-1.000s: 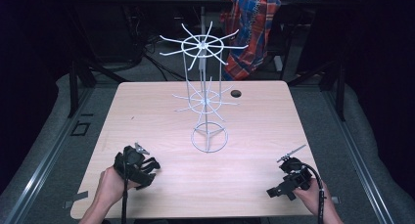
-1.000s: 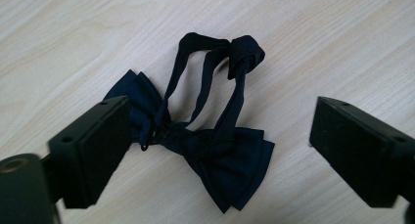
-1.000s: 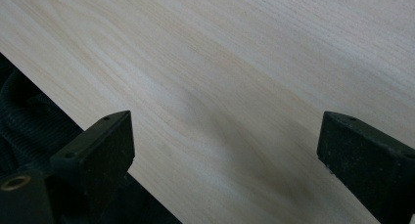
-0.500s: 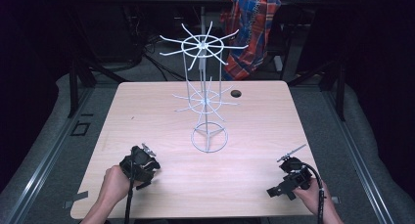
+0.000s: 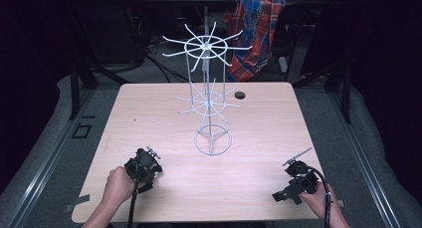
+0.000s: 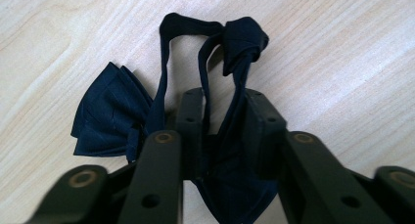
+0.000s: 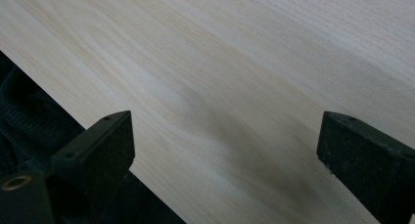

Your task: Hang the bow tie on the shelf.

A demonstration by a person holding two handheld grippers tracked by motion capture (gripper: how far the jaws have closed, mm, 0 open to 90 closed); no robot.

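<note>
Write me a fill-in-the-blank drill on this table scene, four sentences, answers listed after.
1. The left gripper is shut on a dark blue ____ tie.
2. The right gripper has its jaws ____, with nothing between them.
3. The white wire rack stands on a ____ base.
4. The table top is made of light ____.

Missing words: bow; open; ring; wood

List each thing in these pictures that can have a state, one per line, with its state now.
Left gripper: shut on the bow tie.
Bow tie: dark, crumpled, strap pinched between the jaws, bow lying on the table.
Right gripper: open, holding nothing, over bare table near its edge.
Wire rack: upright on the table, arms bare.
Table: pale wood, small dark round spot near the far edge.
</note>
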